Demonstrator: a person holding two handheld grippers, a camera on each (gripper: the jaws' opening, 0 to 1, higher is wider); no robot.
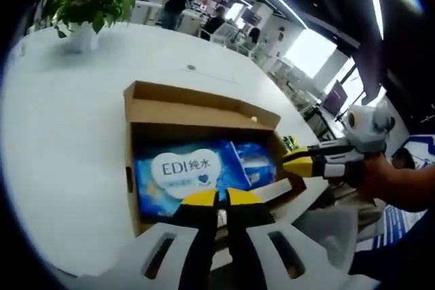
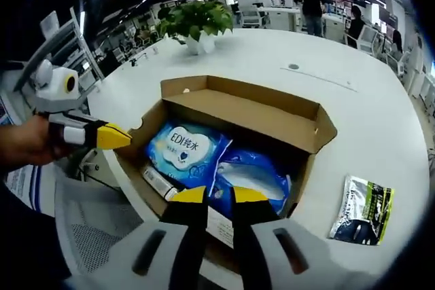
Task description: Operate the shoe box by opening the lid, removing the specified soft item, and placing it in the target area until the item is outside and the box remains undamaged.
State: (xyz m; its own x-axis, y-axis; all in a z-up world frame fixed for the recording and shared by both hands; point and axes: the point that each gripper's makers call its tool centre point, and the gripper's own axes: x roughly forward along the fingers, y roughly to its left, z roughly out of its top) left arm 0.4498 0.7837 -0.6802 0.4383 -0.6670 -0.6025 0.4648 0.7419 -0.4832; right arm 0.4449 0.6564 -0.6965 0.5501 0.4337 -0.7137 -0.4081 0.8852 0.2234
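On the white table (image 2: pixel 380 120) the box (image 2: pixel 272 110) is seen already open, and the blue wipes pack (image 2: pixel 187 149) lies inside, not yet lifted. Removal is judged to be the step in hand: a jaw spread over the soft pack is called for next. Both grippers are held near the front edge, left gripper (image 1: pixel 222 198) and right gripper (image 2: pixel 219 196) with jaws nearly together, nothing clamped.

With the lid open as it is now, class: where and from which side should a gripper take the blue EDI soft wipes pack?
Probably from above, through the open top of the brown cardboard box. Pinch the blue EDI soft wipes pack at its edge; it lies flat, face up.
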